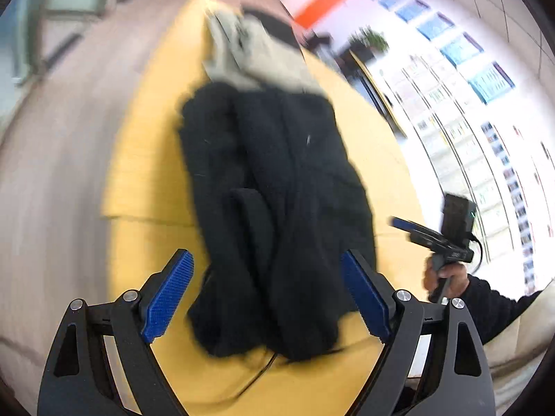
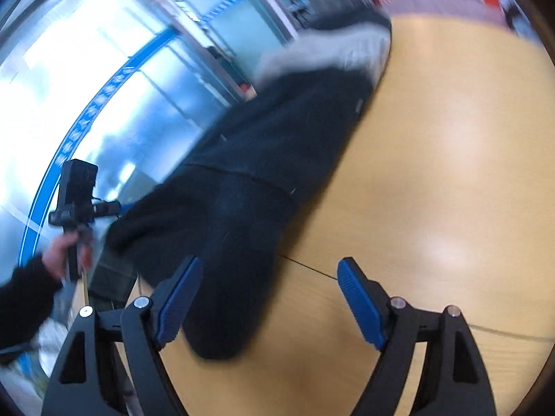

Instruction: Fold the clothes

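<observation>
We saw a black garment (image 1: 277, 215) lying bunched along a yellow wooden table (image 1: 145, 173), filling the center of the left wrist frame, its near end reaching down between the blue pads of the left hand-held gripper (image 1: 267, 298). That left hand-held gripper stood wide apart at the bottom of the frame and clasped nothing; whether its pads touched the cloth we could not tell through the blur. Beyond the black garment, toward the upper center, lay a pale grey garment (image 1: 256, 55), its edge meeting the dark cloth, with another dark piece behind it.

At the lower right of the same frame, a person's right hand (image 1: 447, 277) in a dark sleeve (image 1: 496, 305) held the right hand-held gripper (image 1: 402, 223) off the table's edge, seen side on.

From the right wrist view, the right hand-held gripper (image 2: 270, 301) also stood spread wide and empty at the bottom of the frame, over bare table (image 2: 433, 173). The black garment (image 2: 263, 180) ran from the lower center up toward the upper right, its rounded end lying just beside the left blue pad. The pale grey garment (image 2: 333, 48) showed at the top of the frame. At the left edge, the person's left hand (image 2: 66, 249) gripped the handle of the other tool, glass walls blurred behind it.
</observation>
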Available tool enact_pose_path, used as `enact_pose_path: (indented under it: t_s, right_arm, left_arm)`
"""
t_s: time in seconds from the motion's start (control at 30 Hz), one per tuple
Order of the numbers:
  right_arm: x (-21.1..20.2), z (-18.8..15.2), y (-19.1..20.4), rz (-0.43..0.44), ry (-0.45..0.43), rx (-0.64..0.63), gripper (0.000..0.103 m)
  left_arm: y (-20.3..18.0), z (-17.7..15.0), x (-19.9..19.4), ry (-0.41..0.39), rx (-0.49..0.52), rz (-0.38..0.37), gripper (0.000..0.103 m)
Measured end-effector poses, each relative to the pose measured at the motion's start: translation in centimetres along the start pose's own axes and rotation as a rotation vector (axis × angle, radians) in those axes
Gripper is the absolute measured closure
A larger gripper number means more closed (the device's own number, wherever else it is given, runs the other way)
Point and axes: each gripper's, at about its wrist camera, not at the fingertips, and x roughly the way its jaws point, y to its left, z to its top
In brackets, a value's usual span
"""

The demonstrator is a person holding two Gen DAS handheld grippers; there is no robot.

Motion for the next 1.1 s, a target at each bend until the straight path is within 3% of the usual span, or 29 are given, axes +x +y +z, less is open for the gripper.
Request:
enact_pose_path:
  t_s: [0.03, 0.13, 0.23, 0.3, 0.43, 0.53, 0.63, 0.73, 0.83, 1.0, 1.1]
  right_arm:
    - [-2.1, 0.4, 0.1, -0.013, -0.013, -0.043, 0.019]
    - [-8.1, 1.5, 0.8, -0.075, -0.048, -0.191, 0.019]
    - [-12.6, 2.1, 0.2, -0.122, -0.064, -0.243, 0.019]
    - [-14.7, 2.8, -0.7, -0.118, -0.088, -0.224, 0.019]
    - [-21.9, 2.5, -2.9, -0.054, -0.176, -0.196, 0.019]
    - [-24.4, 3.2, -2.7, -0.05, -0.21, -0.25, 0.016]
    - [-25.6, 3.7, -1.1, -0.079, -0.223, -0.322, 0.009]
    - [-23.1, 2.8, 2.9, -0.114, -0.209, -0.382, 0.003]
    - [-19.0, 1.8, 7.0, -0.165, -0.173, -0.424, 0.002]
    - [-13.3, 1.3, 12.1, -0.208, -0.095, -0.448, 0.002]
    - [-10.0, 1.0, 14.9, -0.236, -0.05, -0.461, 0.002]
  left_arm:
    - [0.3, -1.9, -3.2, -0.038, -0.015, 0.044, 0.015]
    - [2.0, -3.3, -12.4, -0.171, -0.088, 0.185, 0.013]
    - [-0.2, -7.3, -19.7, -0.287, -0.165, 0.27, 0.01]
    - [-2.9, -9.9, -21.7, -0.324, -0.186, 0.332, 0.006]
    - [-9.7, -12.2, -20.3, -0.35, -0.169, 0.412, 0.006]
    - [-14.6, -12.3, -19.2, -0.403, -0.157, 0.412, 0.003]
    - [-19.9, -13.3, -17.9, -0.402, -0.101, 0.464, 0.0]
    - [-24.7, -13.8, -14.3, -0.42, -0.082, 0.526, 0.0]
    - [-27.5, -14.6, -9.7, -0.458, -0.127, 0.593, 0.0]
    - [-27.4, -15.1, -0.1, -0.341, -0.294, 0.724, 0.0]
    - [-26.6, -14.9, 1.7, -0.336, -0.354, 0.75, 0.0]
